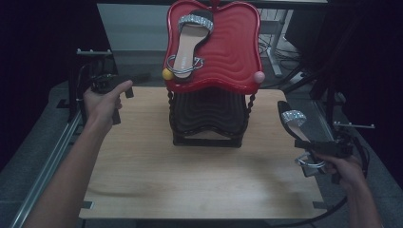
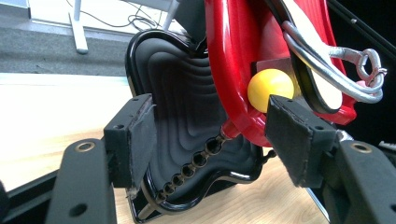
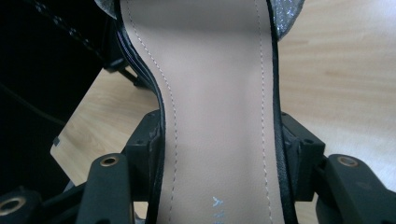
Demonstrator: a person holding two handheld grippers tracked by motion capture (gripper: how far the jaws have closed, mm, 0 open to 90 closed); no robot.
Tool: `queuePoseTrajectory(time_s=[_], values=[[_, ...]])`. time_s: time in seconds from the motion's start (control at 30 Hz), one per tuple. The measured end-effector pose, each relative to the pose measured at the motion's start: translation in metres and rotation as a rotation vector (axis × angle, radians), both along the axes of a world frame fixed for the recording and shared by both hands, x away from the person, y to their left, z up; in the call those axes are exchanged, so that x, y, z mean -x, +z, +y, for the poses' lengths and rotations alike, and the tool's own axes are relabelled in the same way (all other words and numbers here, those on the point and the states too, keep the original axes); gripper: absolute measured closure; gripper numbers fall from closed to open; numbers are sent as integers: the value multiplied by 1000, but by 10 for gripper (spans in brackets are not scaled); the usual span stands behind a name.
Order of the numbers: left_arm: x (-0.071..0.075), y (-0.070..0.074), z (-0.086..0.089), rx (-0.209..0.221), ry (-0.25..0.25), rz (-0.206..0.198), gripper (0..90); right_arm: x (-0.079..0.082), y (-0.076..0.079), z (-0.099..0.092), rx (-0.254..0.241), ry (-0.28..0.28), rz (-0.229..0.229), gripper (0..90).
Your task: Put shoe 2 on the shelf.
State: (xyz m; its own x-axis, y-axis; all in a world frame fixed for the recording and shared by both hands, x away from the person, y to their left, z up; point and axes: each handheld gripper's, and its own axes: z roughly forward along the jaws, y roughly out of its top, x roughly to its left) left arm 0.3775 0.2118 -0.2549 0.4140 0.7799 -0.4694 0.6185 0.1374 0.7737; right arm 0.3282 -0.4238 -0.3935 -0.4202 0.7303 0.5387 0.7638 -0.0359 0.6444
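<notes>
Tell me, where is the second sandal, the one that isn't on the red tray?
The second sandal is at the right of the high view, held in the right gripper above the right edge of the wooden table, right of the black tray.

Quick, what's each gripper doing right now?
Left gripper: open, holding nothing, beside the red tray.
Right gripper: closed on the sandal, gripping its sides.

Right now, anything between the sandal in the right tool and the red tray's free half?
Nothing visible. The sandal sits clamped in the right tool, right of the rack; the red tray is bare beside the first sandal.
</notes>
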Motion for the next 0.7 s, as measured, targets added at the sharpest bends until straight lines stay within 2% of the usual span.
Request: queuePoseTrajectory(time_s=[0.33,0.7], values=[[0,1,2,-1,2,0,339,-18,32,-3,-31,-21,-33,429],[-1,2,1,1,0,1,339,-41,66,6,-60,-29,-66,430]])
